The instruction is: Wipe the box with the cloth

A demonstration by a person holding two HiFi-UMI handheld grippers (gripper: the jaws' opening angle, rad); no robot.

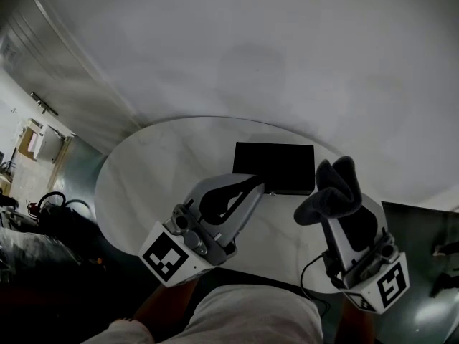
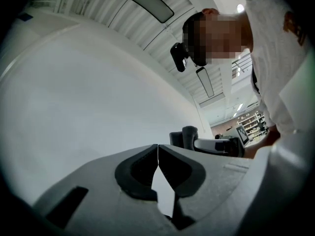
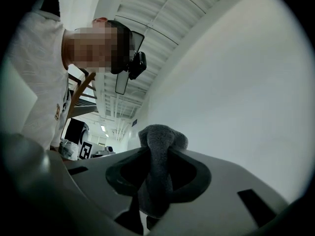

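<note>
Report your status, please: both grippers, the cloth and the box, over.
Left gripper shut, empty. Right gripper shut on cloth, pointed up, off the box. Box flat on table; no obstruction seen.

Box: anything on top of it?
Nothing seen on the box: its top looks bare. The left gripper and the cloth in the right gripper hide its near corners.

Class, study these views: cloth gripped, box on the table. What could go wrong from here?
1. The box lies loose near the far rim of the table. The left claw is shut and off it, so a wipe may shove it over the edge.
2. The cloth is a narrow wad in the right claw, so hard tips might scrape the box.
</note>
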